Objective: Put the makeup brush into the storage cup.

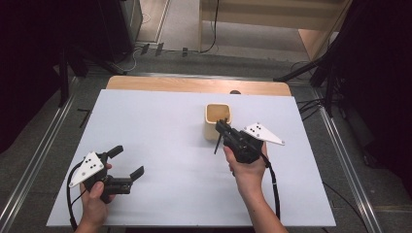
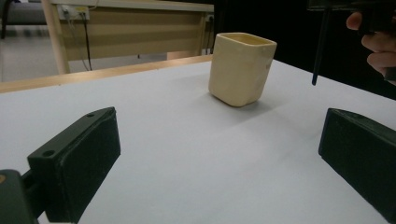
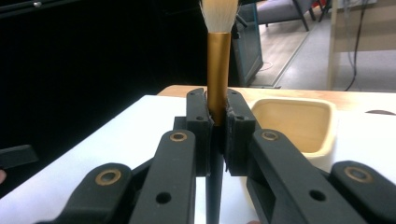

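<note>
The right tongs [image 3: 217, 116] gripped a gold-ferruled, black-handled brush [image 3: 218, 70] beside the cream square cup [image 1: 217, 120]; the left tongs [image 1: 127, 162] stood released. Misaligned, its handle tip could probably strike the rim and tip the cup.

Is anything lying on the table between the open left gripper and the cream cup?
No. In the left gripper view, bare white table runs from the left gripper to the cup.

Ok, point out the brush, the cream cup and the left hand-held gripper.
brush [image 3: 218, 70], right gripper view, gold ferrule.
cream cup [image 2: 240, 70], left gripper view, front wall.
left hand-held gripper [image 1: 129, 162], high view, between its open jaws.
</note>
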`<action>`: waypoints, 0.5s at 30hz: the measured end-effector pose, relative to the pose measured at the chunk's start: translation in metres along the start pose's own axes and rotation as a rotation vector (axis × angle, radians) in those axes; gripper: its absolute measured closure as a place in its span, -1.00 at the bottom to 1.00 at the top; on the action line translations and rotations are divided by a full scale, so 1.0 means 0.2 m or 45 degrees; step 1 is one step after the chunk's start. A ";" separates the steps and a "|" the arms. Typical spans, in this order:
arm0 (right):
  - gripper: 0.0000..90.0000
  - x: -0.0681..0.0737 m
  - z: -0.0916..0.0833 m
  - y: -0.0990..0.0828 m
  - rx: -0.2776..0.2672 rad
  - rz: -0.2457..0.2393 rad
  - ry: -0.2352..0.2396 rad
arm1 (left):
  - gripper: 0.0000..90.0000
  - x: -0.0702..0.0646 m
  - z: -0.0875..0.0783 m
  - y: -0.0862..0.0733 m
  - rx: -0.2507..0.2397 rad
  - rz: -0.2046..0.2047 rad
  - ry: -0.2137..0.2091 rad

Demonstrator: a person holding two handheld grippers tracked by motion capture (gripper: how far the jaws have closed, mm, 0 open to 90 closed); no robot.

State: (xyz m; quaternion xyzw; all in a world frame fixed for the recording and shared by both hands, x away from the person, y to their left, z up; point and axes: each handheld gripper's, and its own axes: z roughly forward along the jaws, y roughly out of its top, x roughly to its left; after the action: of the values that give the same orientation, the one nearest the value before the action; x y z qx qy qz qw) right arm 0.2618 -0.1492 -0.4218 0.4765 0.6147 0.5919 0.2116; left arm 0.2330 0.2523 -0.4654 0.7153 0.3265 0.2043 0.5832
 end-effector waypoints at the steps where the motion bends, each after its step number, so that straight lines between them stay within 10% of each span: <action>1: 0.86 -0.01 0.00 0.00 -0.002 -0.001 -0.008 | -1.00 0.00 -0.01 0.00 0.001 -0.001 0.005; 15: 0.86 -0.13 -0.03 0.05 -0.022 -0.019 -0.079 | -1.00 0.06 -0.10 -0.04 0.011 0.000 0.060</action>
State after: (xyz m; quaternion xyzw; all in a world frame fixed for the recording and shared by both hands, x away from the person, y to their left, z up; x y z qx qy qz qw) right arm 0.2712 -0.1752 -0.4197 0.4880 0.6064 0.5806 0.2390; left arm 0.2268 0.2753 -0.4694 0.7127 0.3410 0.2196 0.5724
